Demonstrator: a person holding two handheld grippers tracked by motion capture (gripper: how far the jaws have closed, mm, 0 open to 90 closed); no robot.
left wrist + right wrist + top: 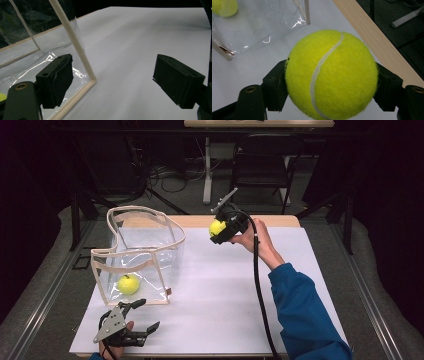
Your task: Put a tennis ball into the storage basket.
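Tennis ball [332, 75], round so without a long axis, sits clamped in our right gripper [220, 229]; our left gripper [141, 316] gapes apart beside the clear bag [150, 245].

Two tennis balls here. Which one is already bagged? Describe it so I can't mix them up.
Find the clear bag with cream edging on the white table's left side. The bagged tennis ball lies on its floor, near the front. The other ball is held in the right claw, above the table.
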